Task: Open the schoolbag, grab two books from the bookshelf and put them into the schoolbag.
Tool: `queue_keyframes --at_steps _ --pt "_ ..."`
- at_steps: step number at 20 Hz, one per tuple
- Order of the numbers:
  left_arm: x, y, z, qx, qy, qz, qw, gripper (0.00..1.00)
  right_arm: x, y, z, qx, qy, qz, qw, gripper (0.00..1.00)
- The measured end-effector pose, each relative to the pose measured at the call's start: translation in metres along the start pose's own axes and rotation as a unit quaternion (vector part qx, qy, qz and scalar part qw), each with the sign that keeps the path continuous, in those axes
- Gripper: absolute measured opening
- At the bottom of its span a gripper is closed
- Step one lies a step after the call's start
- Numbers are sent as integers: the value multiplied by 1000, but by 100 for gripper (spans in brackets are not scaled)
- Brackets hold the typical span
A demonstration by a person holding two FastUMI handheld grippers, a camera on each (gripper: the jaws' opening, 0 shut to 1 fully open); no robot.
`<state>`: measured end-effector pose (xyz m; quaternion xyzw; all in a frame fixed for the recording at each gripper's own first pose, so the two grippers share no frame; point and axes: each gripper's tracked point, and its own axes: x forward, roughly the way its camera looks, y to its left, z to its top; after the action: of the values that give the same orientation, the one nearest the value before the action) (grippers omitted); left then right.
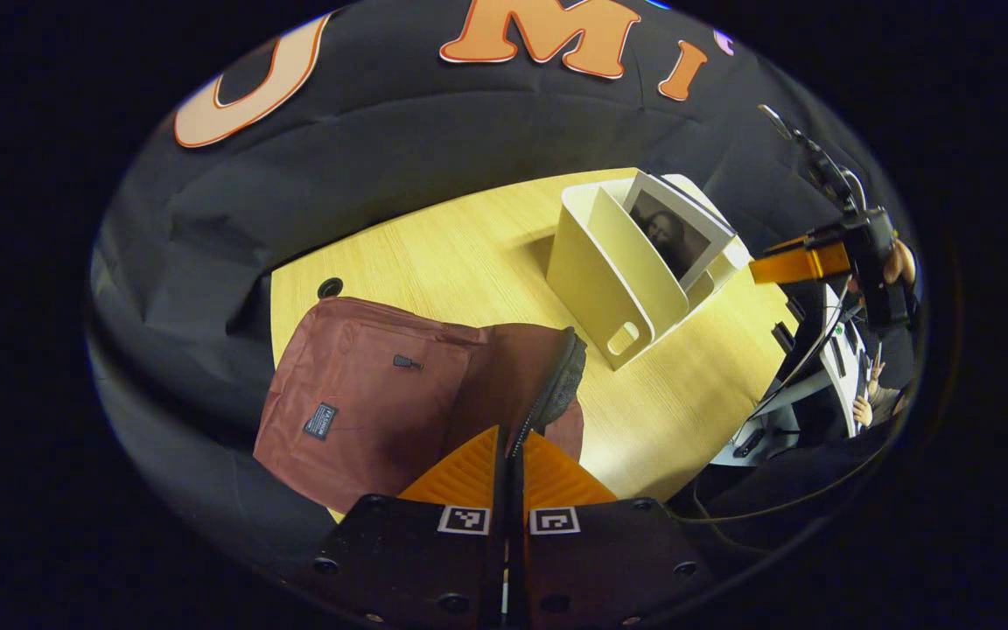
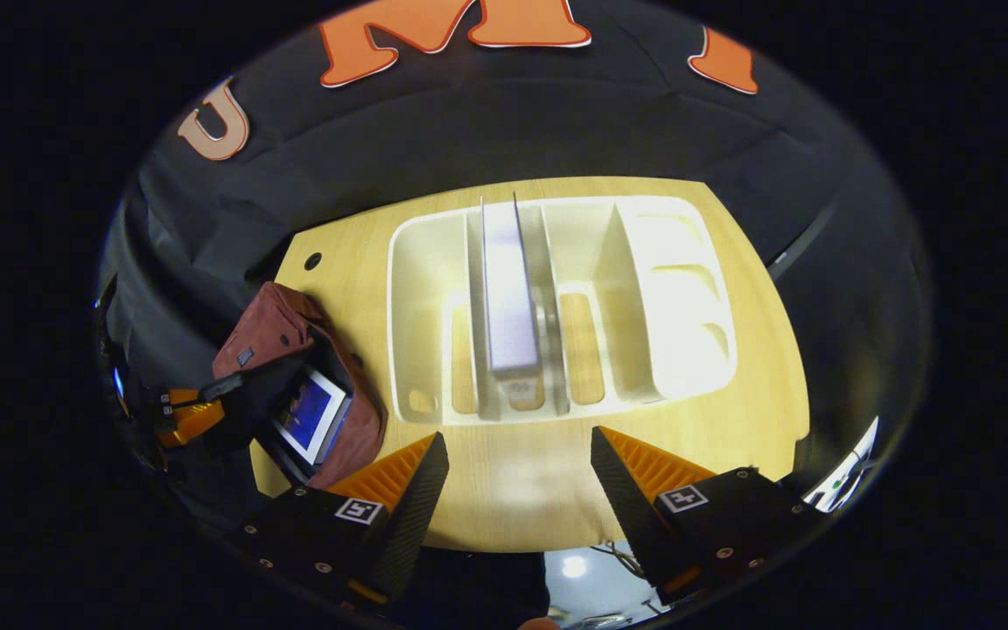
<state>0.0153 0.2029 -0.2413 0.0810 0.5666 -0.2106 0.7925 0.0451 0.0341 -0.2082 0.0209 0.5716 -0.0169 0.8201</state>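
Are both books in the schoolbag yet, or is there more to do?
Not yet. The schoolbag is open, and one book already sits inside. The left gripper is shut on the schoolbag's opening edge and holds it up. The second book stands in the bookshelf. The right gripper is open in front of it, so grabbing that book and packing it is left.

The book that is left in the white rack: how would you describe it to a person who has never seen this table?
On the wooden table stands a white rack with several upright slots, to the right of the dark red schoolbag. The book stands on edge in one middle slot. It is the rack's single book; the other slots hold nothing.
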Motion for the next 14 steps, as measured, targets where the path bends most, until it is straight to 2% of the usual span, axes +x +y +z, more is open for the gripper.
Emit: queue_keyframes --at_steps 2,7,14 --pt "3 1 -1 -9 1 -2 1000 3 -2 10 19 -1 2 19 1000 98" --pt "7 10 0 -23 9 6 1000 2 11 17 51 -39 24 27 999 98" --pt "9 9 -5 -51 23 18 998 2 66 22 71 -55 78 30 995 98"
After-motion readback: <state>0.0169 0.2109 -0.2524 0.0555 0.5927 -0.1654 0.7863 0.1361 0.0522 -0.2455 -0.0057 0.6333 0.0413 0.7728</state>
